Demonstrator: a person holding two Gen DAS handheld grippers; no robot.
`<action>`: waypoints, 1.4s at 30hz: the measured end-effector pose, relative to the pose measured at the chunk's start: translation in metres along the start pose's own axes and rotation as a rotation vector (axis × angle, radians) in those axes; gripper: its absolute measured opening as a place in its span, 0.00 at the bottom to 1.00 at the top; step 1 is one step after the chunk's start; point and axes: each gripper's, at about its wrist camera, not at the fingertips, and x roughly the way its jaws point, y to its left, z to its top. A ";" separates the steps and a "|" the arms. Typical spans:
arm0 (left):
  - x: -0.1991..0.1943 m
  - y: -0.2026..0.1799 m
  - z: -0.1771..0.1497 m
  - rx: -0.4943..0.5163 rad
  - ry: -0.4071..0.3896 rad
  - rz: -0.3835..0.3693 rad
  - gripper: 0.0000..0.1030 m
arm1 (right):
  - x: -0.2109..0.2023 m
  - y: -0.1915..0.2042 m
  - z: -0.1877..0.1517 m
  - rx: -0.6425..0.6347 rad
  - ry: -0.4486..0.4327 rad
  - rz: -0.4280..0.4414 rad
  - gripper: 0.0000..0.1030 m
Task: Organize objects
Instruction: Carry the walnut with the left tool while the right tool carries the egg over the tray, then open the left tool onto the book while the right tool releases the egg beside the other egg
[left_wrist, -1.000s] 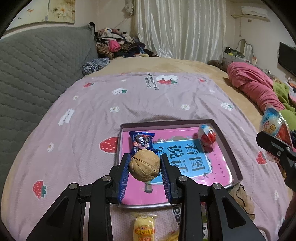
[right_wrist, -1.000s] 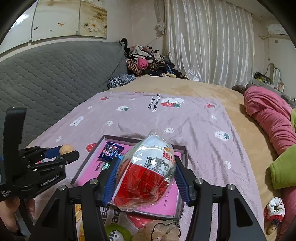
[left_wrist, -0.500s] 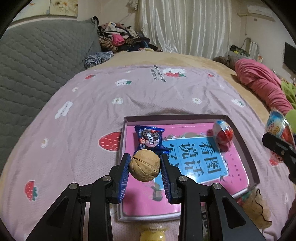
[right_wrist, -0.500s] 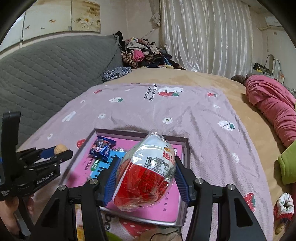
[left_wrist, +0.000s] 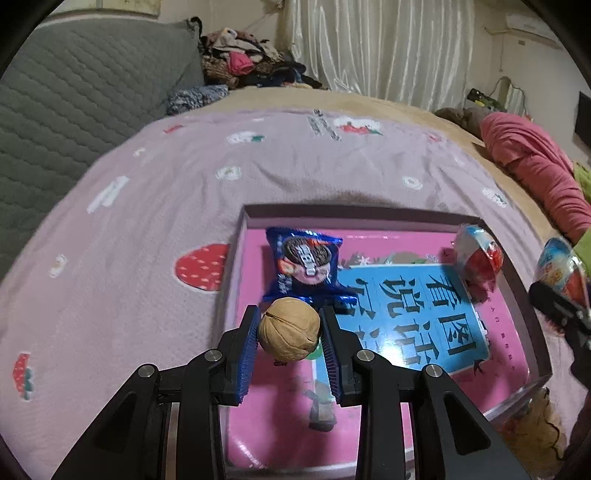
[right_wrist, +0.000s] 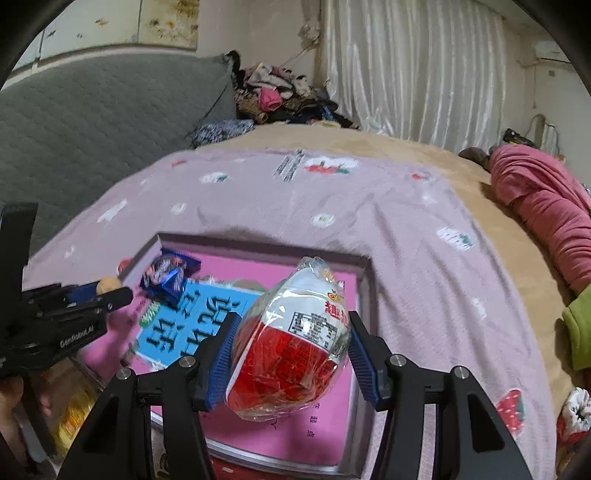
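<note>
My left gripper (left_wrist: 289, 334) tilts down over the tray (left_wrist: 413, 214), clamped on a walnut (left_wrist: 289, 329); my right gripper (right_wrist: 290, 349) tilts likewise, pads pressing a wrapped egg (right_wrist: 291, 349); the left view alone shows a second egg (left_wrist: 478, 260) in the tray's far corner beside the blue packet (left_wrist: 304, 264); the right view alone shows my fingers (right_wrist: 11, 387).

Grey quilted headboard (left_wrist: 74, 96), clothes pile (right_wrist: 280, 92), white curtain (left_wrist: 380, 48), pink bundle (right_wrist: 543, 199) on bed.
</note>
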 end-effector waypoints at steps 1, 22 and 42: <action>0.005 0.000 -0.001 0.003 0.009 0.005 0.33 | 0.003 0.000 -0.001 -0.001 0.007 0.000 0.55; 0.036 0.005 -0.005 -0.014 0.098 -0.037 0.33 | 0.043 0.004 -0.014 -0.006 0.119 -0.012 0.55; 0.032 0.005 -0.007 0.002 0.107 -0.041 0.47 | 0.062 0.004 -0.026 -0.028 0.211 -0.049 0.56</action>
